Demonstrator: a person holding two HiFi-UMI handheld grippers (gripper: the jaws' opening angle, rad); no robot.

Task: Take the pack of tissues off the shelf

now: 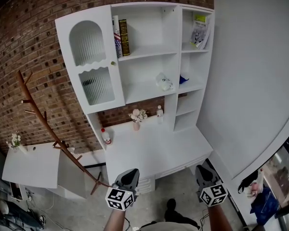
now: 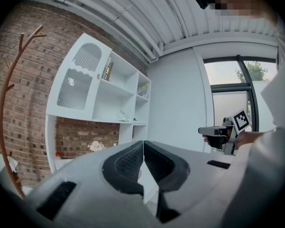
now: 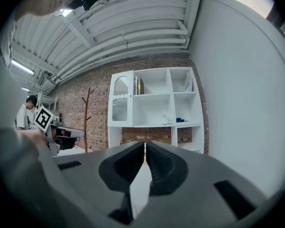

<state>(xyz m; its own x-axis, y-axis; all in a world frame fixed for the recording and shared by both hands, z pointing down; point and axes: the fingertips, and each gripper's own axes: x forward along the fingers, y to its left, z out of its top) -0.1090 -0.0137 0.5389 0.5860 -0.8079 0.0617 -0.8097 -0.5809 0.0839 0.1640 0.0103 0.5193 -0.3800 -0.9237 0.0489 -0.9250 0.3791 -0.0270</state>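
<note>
Pack of tissues, probably the pale bundle on the middle shelf, sits untouched; left gripper and right gripper hang well back, jaws together, empty.

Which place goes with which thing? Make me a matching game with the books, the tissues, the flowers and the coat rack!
Things:
1. books
2. pack of tissues
3. flowers
4. coat rack

Places:
A. on the desk top
B. on the top shelf
C. in front of the brick wall, left of the shelves
D. on the middle shelf

Pairs: 1-B, 2-D, 3-A, 4-C
</note>
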